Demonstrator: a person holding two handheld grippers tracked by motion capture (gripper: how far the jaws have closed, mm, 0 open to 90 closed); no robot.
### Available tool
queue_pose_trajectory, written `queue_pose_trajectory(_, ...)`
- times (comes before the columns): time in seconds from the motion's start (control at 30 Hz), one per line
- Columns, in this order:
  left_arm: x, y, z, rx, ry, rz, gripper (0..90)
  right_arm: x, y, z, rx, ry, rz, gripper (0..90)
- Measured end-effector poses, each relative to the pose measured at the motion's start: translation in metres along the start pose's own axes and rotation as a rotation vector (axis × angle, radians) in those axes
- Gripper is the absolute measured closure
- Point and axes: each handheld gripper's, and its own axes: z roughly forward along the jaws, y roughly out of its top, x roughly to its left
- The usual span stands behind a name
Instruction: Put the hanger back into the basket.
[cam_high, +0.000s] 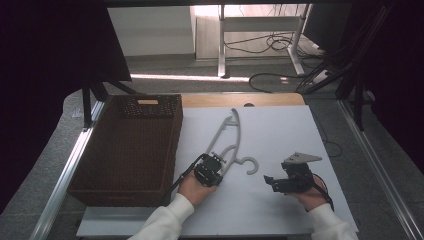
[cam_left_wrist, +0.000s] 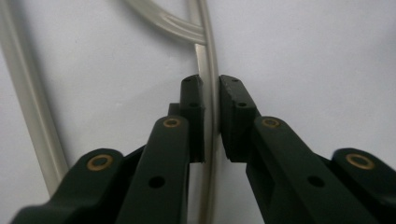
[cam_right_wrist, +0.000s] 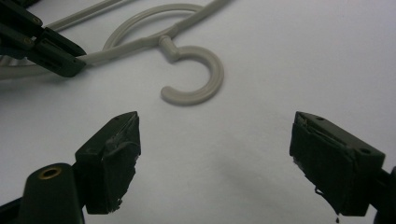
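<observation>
A grey plastic hanger (cam_high: 227, 142) lies flat at the centre of the high view on the white worktop (cam_high: 280, 130), its hook (cam_high: 249, 165) curling toward the lower middle. The left hand-held gripper (cam_high: 216, 167) has its jaws closed tight on the hanger's lower bar. At lower right, the right hand-held gripper (cam_high: 270, 181) gapes wide, holding nothing. A brown wicker basket (cam_high: 95, 170) sits at left

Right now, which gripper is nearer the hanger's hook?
Right, going by the high view. The right gripper sits open on the table, apart from the hook, jaws toward it. The left gripper is clamped on the hanger's bar, across the hook.
</observation>
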Motion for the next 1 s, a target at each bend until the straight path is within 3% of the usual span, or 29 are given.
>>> queue_pose_trajectory(0.23, 0.003, 0.0, -0.001, 0.001, -0.021, -0.006, 82.1, 0.001, 0.002, -0.003, -0.023, -0.013, -0.002, 16.9)
queue_pose_trajectory(0.47, 0.008, 0.001, -0.019, -0.067, -0.058, -0.03, 82.1, -0.001, 0.001, -0.006, -0.034, -0.014, 0.002, 17.6)
queue_pose_trajectory(0.63, 0.018, 0.002, -0.037, -0.129, -0.15, -0.082, 82.2, 0.004, 0.003, -0.009, -0.082, 0.025, -0.039, 19.8)
queue_pose_trajectory(0.83, 0.022, 0.003, -0.047, -0.187, -0.242, -0.121, 82.2, 0.005, 0.002, -0.008, -0.069, 0.037, -0.055, 19.8)
queue_pose_trajectory(1.0, 0.024, 0.004, -0.051, -0.218, -0.292, -0.148, 82.1, 0.003, 0.002, -0.008, -0.068, 0.03, -0.05, 19.8)
